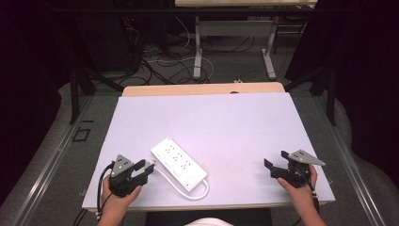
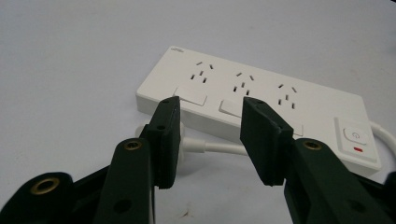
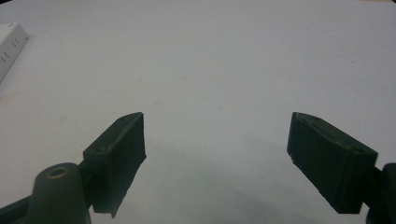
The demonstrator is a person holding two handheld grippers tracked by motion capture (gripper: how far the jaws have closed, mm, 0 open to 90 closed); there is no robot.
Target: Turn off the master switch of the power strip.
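The white power strip (image 1: 178,163) lies flat on the bench (image 1: 226,122), lower centre of the high view, its long axis running from upper left to lower right, switch end toward the lower right. Small lettering at its far corner is too small to read. The left tool (image 1: 144,169), jaws narrowly apart, straddles the strip's plug (image 2: 184,140) and cord (image 1: 197,193) just beside the strip. The right tool (image 1: 275,160) gapes wide, well apart.
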